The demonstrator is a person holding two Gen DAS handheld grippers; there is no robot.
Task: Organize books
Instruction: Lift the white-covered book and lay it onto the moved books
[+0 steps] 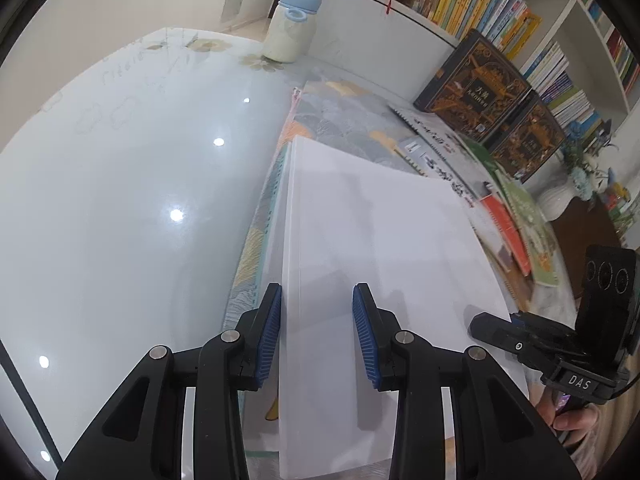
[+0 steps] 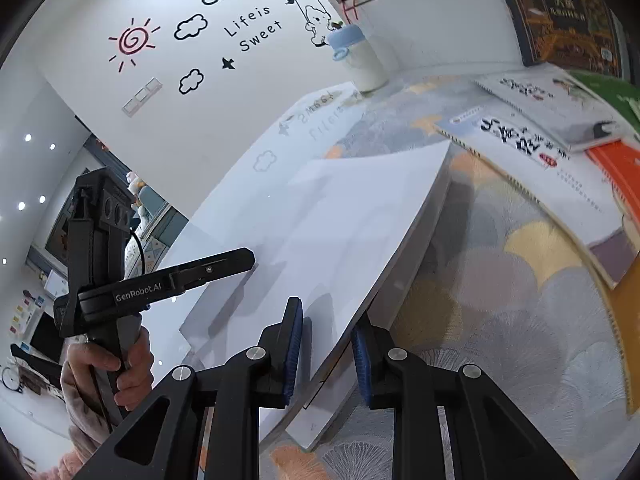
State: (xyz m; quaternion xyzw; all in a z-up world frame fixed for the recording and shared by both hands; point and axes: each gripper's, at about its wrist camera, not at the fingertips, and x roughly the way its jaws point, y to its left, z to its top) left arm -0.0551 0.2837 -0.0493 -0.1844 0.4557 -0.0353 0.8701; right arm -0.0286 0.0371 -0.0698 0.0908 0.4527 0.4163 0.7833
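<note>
A large white book [image 1: 380, 232] is held tilted over the patterned table mat [image 2: 520, 320], one long edge lifted. My left gripper [image 1: 318, 332] is shut on its thick spine side, blue pads [image 1: 270, 336] pressing both faces. My right gripper [image 2: 328, 356] is shut on the opposite edge of the white book [image 2: 340, 232], the board running between its pads [image 2: 294, 352]. Each tool shows in the other's view: the right gripper [image 1: 500, 332] at the book's right edge, the left gripper [image 2: 240, 260] lying across its far side. A hand [image 2: 116, 364] grips the left handle.
Spiral-bound books with black calligraphy [image 2: 520, 140], an orange book [image 1: 506, 224] and a green one [image 1: 528, 208] lie on the mat to the right. Dark ornate volumes [image 1: 476, 84] lean against a filled bookshelf [image 1: 480, 0]. A blue-capped bottle [image 1: 294, 28] stands at the back. The glossy white tabletop [image 1: 120, 200] spreads left.
</note>
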